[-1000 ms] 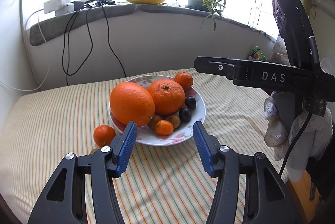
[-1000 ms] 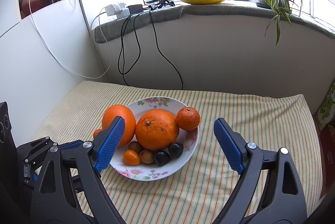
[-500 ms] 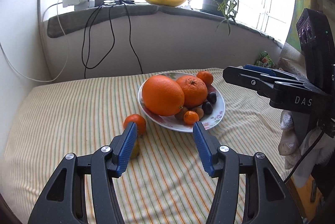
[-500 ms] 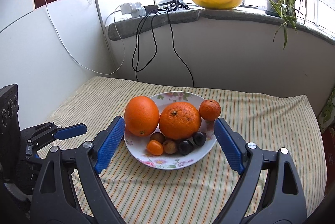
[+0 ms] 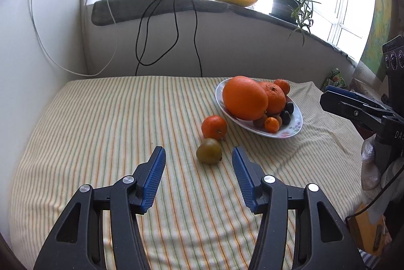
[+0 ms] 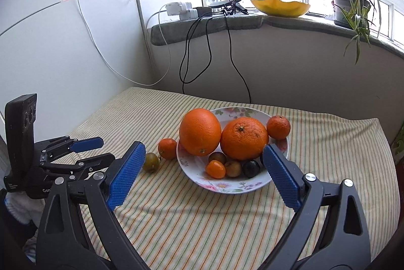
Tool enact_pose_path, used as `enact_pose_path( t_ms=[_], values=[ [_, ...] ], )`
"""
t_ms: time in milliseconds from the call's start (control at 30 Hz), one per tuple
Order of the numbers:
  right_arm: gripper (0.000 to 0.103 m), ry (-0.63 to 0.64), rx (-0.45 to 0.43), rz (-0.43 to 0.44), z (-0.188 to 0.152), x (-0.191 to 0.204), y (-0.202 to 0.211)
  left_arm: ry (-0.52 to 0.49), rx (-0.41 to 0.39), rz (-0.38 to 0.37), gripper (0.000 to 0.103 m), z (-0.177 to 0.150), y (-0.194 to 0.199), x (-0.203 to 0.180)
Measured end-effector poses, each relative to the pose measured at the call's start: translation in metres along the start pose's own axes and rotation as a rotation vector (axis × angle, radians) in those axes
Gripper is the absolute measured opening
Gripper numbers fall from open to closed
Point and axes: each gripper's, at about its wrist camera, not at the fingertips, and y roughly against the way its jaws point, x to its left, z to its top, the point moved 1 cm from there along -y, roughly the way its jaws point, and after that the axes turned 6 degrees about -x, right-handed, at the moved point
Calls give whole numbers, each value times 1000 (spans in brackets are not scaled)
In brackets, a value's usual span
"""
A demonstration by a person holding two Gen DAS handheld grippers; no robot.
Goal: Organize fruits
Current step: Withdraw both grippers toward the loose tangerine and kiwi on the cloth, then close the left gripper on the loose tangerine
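Note:
A floral white plate (image 5: 293, 129) (image 6: 227, 188) on the striped cloth holds two big oranges (image 5: 244, 98) (image 6: 200, 131), a tangerine (image 6: 278, 127), a kumquat and several small dark fruits. A loose tangerine (image 5: 213, 127) (image 6: 167, 148) and a greenish-brown plum (image 5: 208, 154) (image 6: 151, 162) lie on the cloth left of the plate. My left gripper (image 5: 199, 161) is open and empty, the plum just ahead between its jaws. My right gripper (image 6: 204, 156) is open and empty, in front of the plate.
The striped cloth (image 5: 113, 123) covers the table up to a white wall at the left and a curved wall behind. Black and white cables (image 6: 209, 52) hang from the windowsill, which carries a ring light, a yellow bowl (image 6: 280, 7) and a potted plant (image 6: 351, 7).
My left gripper has swung left and back from the plate, so the loose tangerine and the plum now lie ahead of it. The right gripper has shifted slightly left. Both stay open.

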Motion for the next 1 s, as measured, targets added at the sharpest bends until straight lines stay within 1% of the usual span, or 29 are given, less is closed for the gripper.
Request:
enact_pose_path(
  t_ms=[33,200,267,333,467,533,700,767,833,900,1000],
  values=[
    [96,-1,9,13,-2,3,-2,8,6,-2,50,-1,0,4],
    [95,-7,49,69,-16,22,-13,23,19,-11,47,-5,-1,14],
    [91,-10,72,93,-20,27,-18,23,24,-19,44,-6,-2,13],
    [83,-25,99,116,-24,31,-23,26,27,-28,42,-6,-4,13],
    [74,-15,139,133,-33,39,-34,39,39,-52,42,-4,-10,16],
    [66,-20,159,144,-38,42,-40,38,45,-62,42,0,-13,19],
    [59,-20,182,156,-46,51,-53,59,66,-115,42,17,-27,24],
    [54,-17,195,161,-48,55,-60,56,93,-152,42,22,-38,23],
    [49,-11,207,164,-50,59,-67,48,111,-167,42,27,-48,19],
    [48,-11,215,164,-51,62,-74,44,138,-197,42,30,-59,16],
    [42,-21,224,157,-51,64,-81,32,167,-212,42,33,-73,11]
  ],
)
